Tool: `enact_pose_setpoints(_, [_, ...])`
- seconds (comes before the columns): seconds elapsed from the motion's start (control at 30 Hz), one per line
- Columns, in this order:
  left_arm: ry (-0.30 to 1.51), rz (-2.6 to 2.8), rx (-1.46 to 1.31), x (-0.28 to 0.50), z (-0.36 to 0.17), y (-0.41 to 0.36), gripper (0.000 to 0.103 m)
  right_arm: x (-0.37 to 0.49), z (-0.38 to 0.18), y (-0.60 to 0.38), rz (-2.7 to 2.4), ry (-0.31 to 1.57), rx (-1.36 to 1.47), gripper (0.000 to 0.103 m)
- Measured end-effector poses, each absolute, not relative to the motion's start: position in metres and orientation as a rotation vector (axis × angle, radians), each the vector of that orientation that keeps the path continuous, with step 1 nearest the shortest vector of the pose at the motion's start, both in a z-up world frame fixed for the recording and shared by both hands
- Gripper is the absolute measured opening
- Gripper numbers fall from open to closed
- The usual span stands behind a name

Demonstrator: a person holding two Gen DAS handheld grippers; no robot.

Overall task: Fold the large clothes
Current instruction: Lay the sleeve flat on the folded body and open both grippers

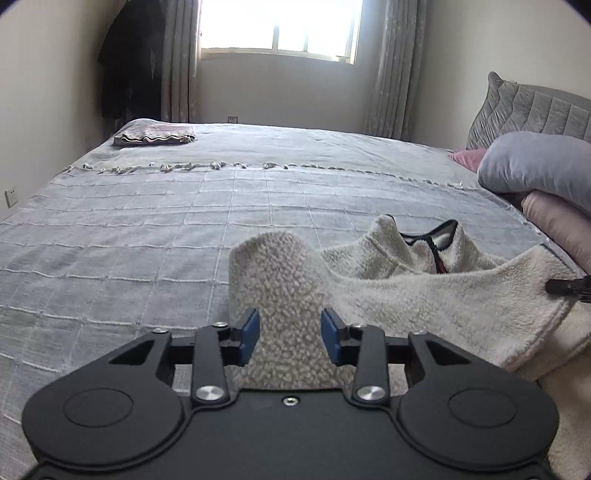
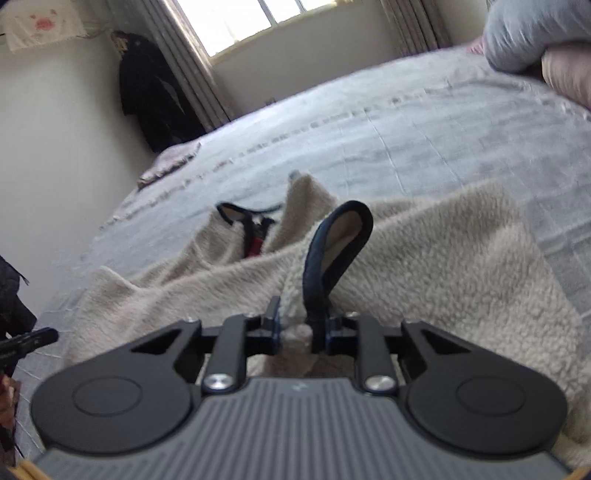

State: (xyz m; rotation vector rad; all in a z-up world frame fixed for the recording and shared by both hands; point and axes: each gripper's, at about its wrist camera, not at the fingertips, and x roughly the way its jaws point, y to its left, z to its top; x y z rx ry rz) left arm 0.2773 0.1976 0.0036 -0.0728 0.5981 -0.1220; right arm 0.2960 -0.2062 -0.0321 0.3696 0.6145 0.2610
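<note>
A fold of the cream fleece (image 1: 424, 295) is seen between the blue pads (image 1: 251, 330) of the left tongs (image 1: 289, 332); whether the pads press it cannot be told. A fleece edge with its dark cuff (image 2: 332, 254) is clamped by the right tongs (image 2: 301, 325), their jaws nearly together. The one fleece is spread on the bed (image 1: 147, 221) just ahead of both tongs, its dark-trimmed collar (image 1: 430, 234) beyond them. The bed is covered by a grey checked spread. Far ahead, to the left of the left tongs, one folded blanket (image 1: 155, 134) is laid at the bed's corner. To their right, two stacked pillows (image 1: 535, 173), grey over pink, are seen before a grey headboard (image 1: 535, 107). Beyond the bed, one bright window (image 1: 277, 27) is flanked by two curtains (image 1: 181, 62), and dark clothing (image 1: 129, 62) is hung on the left wall.
</note>
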Motion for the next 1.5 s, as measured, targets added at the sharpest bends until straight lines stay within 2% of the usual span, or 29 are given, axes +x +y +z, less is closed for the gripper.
enact_pose_setpoints(0.07, [0.594, -0.123, -0.086, 0.29, 0.002, 0.195, 0.03, 0.28, -0.009, -0.203, 0.274, 0.533, 0.325, 0.019])
enact_pose_setpoints(0.2, [0.638, -0.117, -0.085, 0.316, -0.019, 0.183, 0.03, 0.256, 0.013, -0.202, 0.232, 0.463, 0.195, 0.019])
enact_pose_setpoints(0.3, [0.732, -0.063, -0.039, 0.329, -0.056, 0.177, 0.03, 0.259, -0.001, -0.207, 0.173, 0.508, 0.14, 0.019])
enact_pose_setpoints(0.37, [0.68, -0.067, 0.011, 0.32, -0.068, 0.173, 0.03, 0.268, -0.027, -0.216, 0.139, 0.593, 0.153, 0.019])
enact_pose_setpoints(0.43, [0.657, -0.064, 0.044, 0.312, -0.065, 0.169, 0.03, 0.277, -0.063, -0.223, 0.112, 0.716, 0.169, 0.022])
enact_pose_setpoints(0.53, [0.646, -0.081, 0.059, 0.298, -0.046, 0.168, 0.031, 0.265, -0.077, -0.231, 0.138, 0.662, 0.213, 0.026])
enact_pose_setpoints(0.6, [0.609, -0.121, 0.045, 0.285, -0.031, 0.171, 0.031, 0.259, -0.068, -0.236, 0.128, 0.659, 0.25, 0.041])
enact_pose_setpoints(0.67, [0.568, -0.139, 0.028, 0.275, -0.019, 0.173, 0.031, 0.251, -0.055, -0.238, 0.094, 0.607, 0.228, 0.049])
enact_pose_setpoints(0.83, [0.577, -0.17, 0.003, 0.276, -0.023, 0.17, 0.031, 0.252, -0.032, -0.223, 0.098, 0.531, 0.136, 0.049])
enact_pose_setpoints(0.87, [0.582, -0.169, 0.001, 0.278, -0.029, 0.17, 0.031, 0.257, -0.031, -0.218, 0.109, 0.532, 0.121, 0.046])
enact_pose_setpoints(0.9, [0.59, -0.169, -0.014, 0.28, -0.035, 0.172, 0.031, 0.261, -0.033, -0.212, 0.112, 0.525, 0.102, 0.035])
enact_pose_setpoints(0.97, [0.627, -0.163, -0.04, 0.283, -0.051, 0.176, 0.032, 0.268, -0.04, -0.204, 0.106, 0.499, 0.052, 0.028])
enact_pose_setpoints(1.0, [0.64, -0.161, -0.044, 0.284, -0.059, 0.178, 0.032, 0.272, -0.046, -0.202, 0.1, 0.5, 0.028, 0.02])
enact_pose_setpoints(1.07, [0.614, -0.178, -0.043, 0.279, -0.07, 0.181, 0.032, 0.286, -0.064, -0.202, 0.028, 0.562, -0.041, 0.012])
enact_pose_setpoints(1.13, [0.609, -0.18, -0.049, 0.278, -0.07, 0.182, 0.032, 0.294, -0.082, -0.208, 0.01, 0.585, -0.071, 0.009])
enact_pose_setpoints(1.27, [0.636, -0.152, -0.045, 0.276, -0.056, 0.178, 0.032, 0.289, -0.075, -0.2, -0.004, 0.613, -0.111, 0.01])
enact_pose_setpoints(1.33, [0.658, -0.143, -0.07, 0.265, -0.042, 0.182, 0.036, 0.279, -0.064, -0.201, 0.016, 0.639, -0.113, 0.016])
enact_pose_setpoints(1.37, [0.67, -0.146, -0.087, 0.257, -0.035, 0.185, 0.047, 0.27, -0.056, -0.204, 0.043, 0.649, -0.098, 0.028])
enact_pose_setpoints(1.4, [0.681, -0.143, -0.102, 0.248, -0.028, 0.188, 0.06, 0.259, -0.05, -0.209, 0.064, 0.655, -0.076, 0.048])
enact_pose_setpoints(1.47, [0.721, -0.132, -0.129, 0.228, -0.016, 0.199, 0.071, 0.232, -0.036, -0.223, 0.082, 0.638, -0.028, 0.068])
enact_pose_setpoints(1.5, [0.745, -0.132, -0.145, 0.218, -0.011, 0.204, 0.072, 0.218, -0.031, -0.231, 0.091, 0.635, -0.01, 0.071])
